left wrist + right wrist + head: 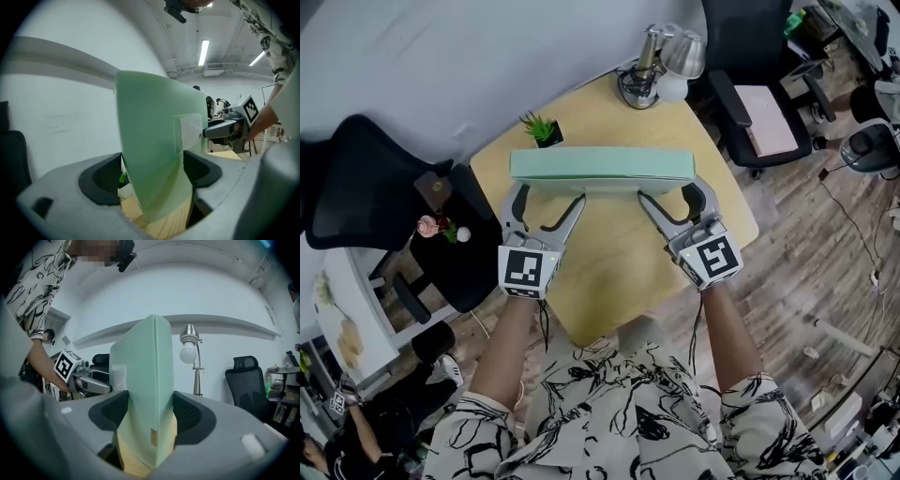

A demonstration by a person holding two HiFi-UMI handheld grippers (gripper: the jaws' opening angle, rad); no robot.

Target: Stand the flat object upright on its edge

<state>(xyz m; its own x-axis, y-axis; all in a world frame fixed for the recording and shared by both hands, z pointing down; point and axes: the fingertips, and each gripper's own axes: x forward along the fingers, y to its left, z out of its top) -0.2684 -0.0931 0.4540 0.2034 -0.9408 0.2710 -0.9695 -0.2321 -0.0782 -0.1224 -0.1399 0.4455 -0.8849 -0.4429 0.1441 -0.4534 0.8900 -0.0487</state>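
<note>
gripping upright green box near each end: left claw, right claw.

Mint-green box, pale wooden table, grey left gripper and right gripper, black-and-white marker cubes, black-and-white patterned shirt.

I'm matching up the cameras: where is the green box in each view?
Head view: green box upper centre, upright.
Left gripper view: box at centre, between the jaws, broad face showing.
Right gripper view: box at centre, between the jaws, narrow edge facing.
Shared landmark: wooden table beneath it.
</note>
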